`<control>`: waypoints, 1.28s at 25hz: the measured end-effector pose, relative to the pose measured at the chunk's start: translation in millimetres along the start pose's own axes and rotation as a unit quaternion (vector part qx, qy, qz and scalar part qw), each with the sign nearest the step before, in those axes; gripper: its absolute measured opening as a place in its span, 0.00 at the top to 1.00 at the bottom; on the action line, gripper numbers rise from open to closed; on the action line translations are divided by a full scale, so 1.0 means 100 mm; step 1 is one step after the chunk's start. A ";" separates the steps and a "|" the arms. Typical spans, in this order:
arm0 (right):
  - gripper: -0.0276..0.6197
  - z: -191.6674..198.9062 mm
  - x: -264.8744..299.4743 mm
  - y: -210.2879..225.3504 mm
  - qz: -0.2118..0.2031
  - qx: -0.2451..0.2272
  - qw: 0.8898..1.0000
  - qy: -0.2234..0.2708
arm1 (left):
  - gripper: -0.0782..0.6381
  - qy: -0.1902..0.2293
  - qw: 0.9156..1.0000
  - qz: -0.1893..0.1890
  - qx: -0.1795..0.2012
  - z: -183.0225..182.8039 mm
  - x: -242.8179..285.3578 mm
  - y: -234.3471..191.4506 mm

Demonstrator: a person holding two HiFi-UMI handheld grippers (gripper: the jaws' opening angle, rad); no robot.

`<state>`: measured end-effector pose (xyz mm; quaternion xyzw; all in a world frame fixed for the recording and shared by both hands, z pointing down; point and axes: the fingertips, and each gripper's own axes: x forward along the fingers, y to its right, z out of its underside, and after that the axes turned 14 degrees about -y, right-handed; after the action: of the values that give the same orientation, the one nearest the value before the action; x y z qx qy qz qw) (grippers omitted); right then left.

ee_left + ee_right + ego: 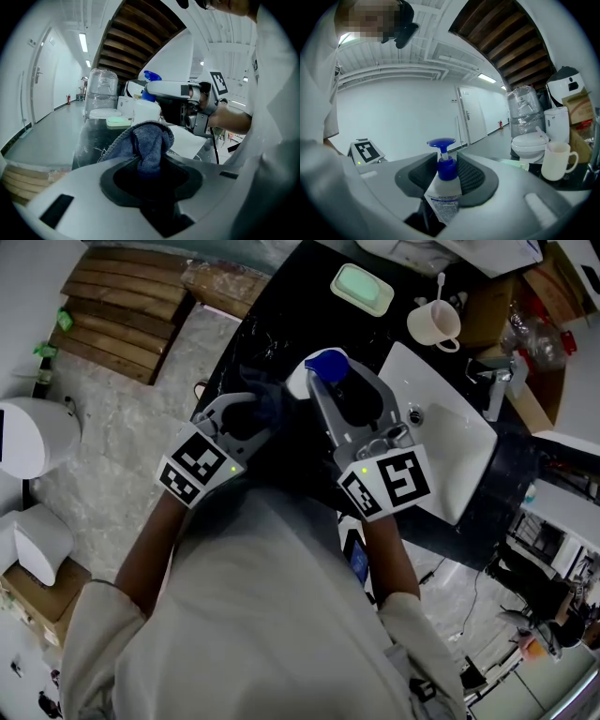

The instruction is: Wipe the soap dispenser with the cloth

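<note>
Near the middle of the head view, beside the white basin (441, 427), the right gripper (446, 164) clamps the soap dispenser (325, 363) by its body, apparently to steady it, while the left gripper (150, 161), clenched on the bunched cloth (149, 139), holds that wad close alongside for wiping.

The left gripper (150, 171) pinches a bunched blue cloth (149, 140). Just beyond, the right gripper (157, 90) grips the dispenser (146, 112) above the dark counter (89, 140).
</note>
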<state>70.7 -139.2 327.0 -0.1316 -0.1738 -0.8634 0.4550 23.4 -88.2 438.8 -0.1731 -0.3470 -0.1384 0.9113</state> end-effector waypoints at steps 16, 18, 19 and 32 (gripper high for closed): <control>0.77 0.00 0.01 -0.01 -0.013 0.004 1.000 0.004 | 0.73 0.021 0.998 -0.006 -0.066 -0.15 0.03 -0.46; 0.77 0.01 0.00 0.00 -0.015 0.004 1.000 0.005 | 0.73 0.031 0.996 0.010 -0.087 -0.19 0.05 -0.50; 0.77 0.01 0.00 0.00 -0.016 0.004 1.000 0.005 | 0.73 0.039 0.994 0.018 -0.100 -0.21 0.05 -0.52; 0.76 -0.01 0.02 0.00 -0.020 0.006 1.000 0.008 | 0.73 0.116 0.981 0.031 -0.151 -0.70 -0.05 -0.72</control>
<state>69.4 -140.8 327.1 -0.1182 -0.1777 -0.8724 0.4398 34.3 -181.4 402.1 -0.3020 -0.2089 -0.1804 0.9125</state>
